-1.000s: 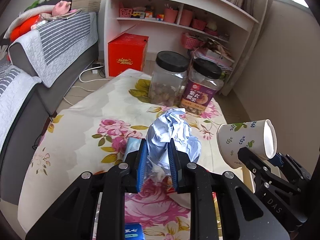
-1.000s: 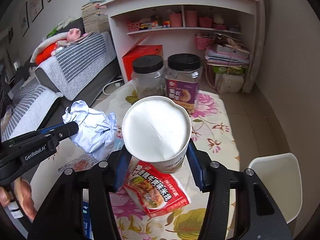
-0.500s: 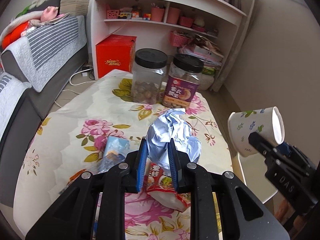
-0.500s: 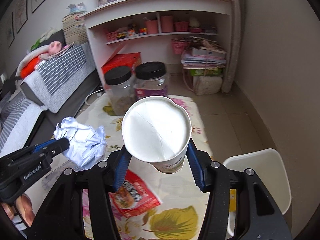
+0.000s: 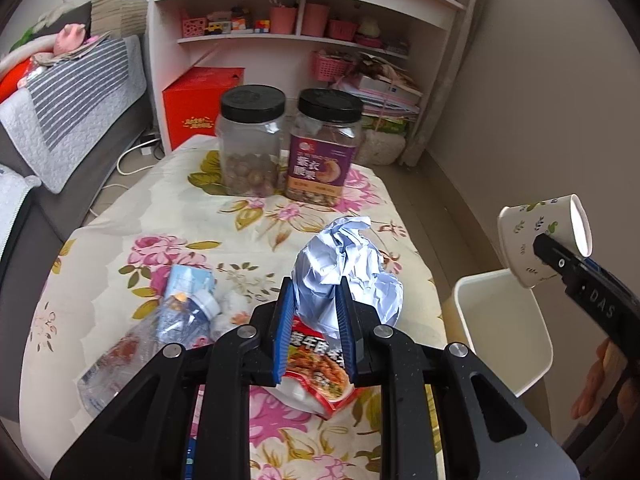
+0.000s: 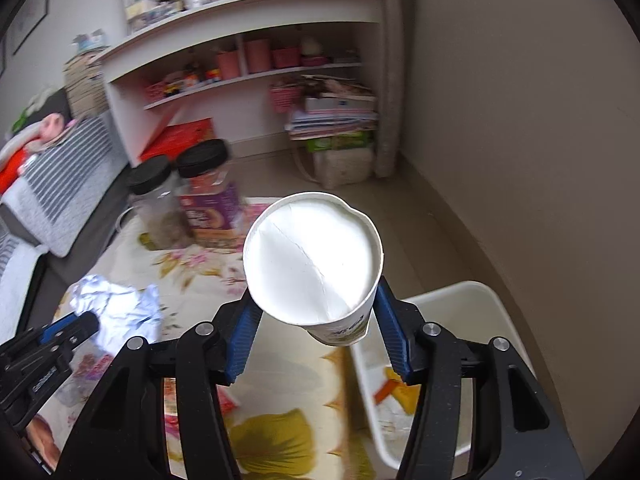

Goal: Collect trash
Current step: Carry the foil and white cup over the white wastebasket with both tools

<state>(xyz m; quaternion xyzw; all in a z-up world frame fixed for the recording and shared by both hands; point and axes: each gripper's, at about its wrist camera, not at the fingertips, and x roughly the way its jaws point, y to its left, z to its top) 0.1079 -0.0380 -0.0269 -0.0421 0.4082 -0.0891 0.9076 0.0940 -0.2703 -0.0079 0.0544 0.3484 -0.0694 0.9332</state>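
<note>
My left gripper (image 5: 314,312) is shut on a crumpled white paper ball (image 5: 344,264), held above the flowered table (image 5: 160,216). The right wrist view shows that ball (image 6: 116,308) at the lower left. My right gripper (image 6: 316,320) is shut on a white paper cup (image 6: 312,264), its mouth tilted toward the camera. The cup (image 5: 540,236) has a leaf print and hangs past the table's right edge, above a white bin (image 5: 500,320). The bin (image 6: 492,304) holds a yellow-orange scrap. A red snack packet (image 5: 316,364) and a crushed plastic bottle (image 5: 160,332) lie on the table.
Two black-lidded jars (image 5: 252,140) (image 5: 326,148) stand at the table's far end. Beyond them are a red box (image 5: 200,104) and a white shelf unit (image 5: 304,20). A grey sofa (image 5: 72,92) runs along the left. A wall stands close to the right of the bin.
Both grippers have moved right, each keeping its load. The cup has left the table and now hangs over the bin, which has come fully into the left wrist view.
</note>
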